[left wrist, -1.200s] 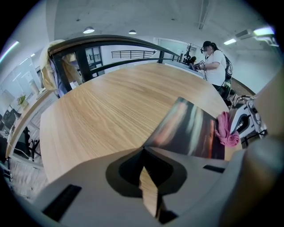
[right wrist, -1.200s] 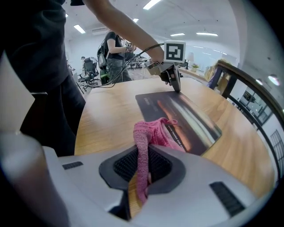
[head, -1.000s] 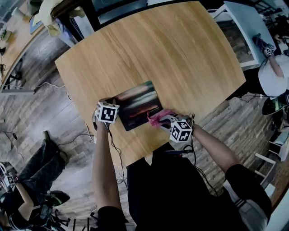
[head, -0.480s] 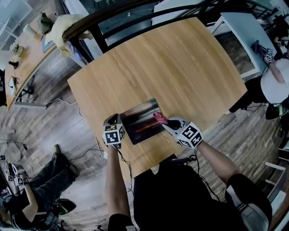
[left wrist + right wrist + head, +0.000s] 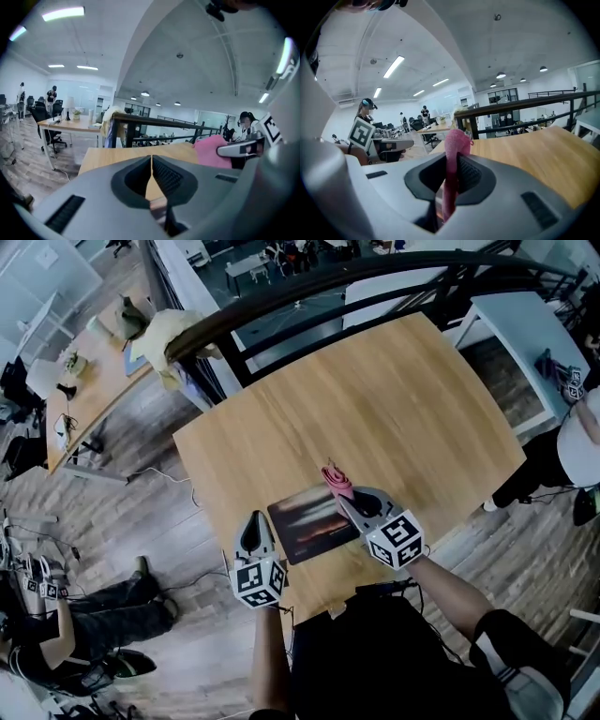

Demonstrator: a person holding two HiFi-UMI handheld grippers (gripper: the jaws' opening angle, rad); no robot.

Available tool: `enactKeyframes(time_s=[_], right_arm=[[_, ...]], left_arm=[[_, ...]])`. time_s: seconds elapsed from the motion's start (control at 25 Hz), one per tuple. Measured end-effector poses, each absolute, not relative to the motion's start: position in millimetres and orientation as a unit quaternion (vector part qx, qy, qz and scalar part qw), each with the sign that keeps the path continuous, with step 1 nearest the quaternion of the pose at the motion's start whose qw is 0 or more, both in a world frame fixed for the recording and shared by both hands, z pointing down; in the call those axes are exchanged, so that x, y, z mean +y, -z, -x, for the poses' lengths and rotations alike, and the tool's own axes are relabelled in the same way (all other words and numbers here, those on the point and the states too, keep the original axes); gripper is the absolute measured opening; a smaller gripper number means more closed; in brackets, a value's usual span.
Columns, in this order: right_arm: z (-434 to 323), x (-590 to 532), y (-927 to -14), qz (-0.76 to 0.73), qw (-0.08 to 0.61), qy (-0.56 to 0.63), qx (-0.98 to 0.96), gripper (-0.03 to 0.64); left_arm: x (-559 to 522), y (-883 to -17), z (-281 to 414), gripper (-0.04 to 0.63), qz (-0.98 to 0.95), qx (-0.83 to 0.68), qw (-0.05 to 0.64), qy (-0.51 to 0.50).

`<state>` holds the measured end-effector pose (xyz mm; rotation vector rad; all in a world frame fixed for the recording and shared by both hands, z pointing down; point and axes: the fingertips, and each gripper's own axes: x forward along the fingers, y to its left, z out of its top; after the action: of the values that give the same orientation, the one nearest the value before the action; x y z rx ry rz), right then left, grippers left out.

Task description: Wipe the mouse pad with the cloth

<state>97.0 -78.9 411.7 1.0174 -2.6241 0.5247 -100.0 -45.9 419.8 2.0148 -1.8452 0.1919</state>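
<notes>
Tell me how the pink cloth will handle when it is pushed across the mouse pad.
Probably floppy: the cloth bunches above the shut jaws of the right gripper. Likely light, since one pinch holds it. It may fold rather than slide flat.

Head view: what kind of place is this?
Probably an open-plan office: a wooden table beside a black railing, desks with office chairs beyond, strip lights overhead.

Jaws of right gripper [image 5: 451, 178] clamped on pink cloth [image 5: 454, 143]; cloth stands upright above them. Wooden table [image 5: 534, 150] beyond, black railing [image 5: 525, 104] behind it.
</notes>
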Motion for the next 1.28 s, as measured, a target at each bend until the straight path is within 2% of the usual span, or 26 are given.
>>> enactKeyframes(time_s=[0.24,0.44,1.28], right_arm=[[-88,-78,-362,-0.354,0.100,-0.169,-0.915,0.055],[-81,-64,-341,-0.354,0.084,-0.163,-0.917,0.055],[-53,-12,-320,-0.399,0.073,-0.159,-0.900,0.054]], left_arm=[[-18,-348,83,0.025,-0.708,-0.691,0.145,-0.018],[5,-316,81,0.025,-0.687,-0.715,0.126,-0.001],[35,-295,87,0.025,-0.732,-0.672,0.111,0.012]])
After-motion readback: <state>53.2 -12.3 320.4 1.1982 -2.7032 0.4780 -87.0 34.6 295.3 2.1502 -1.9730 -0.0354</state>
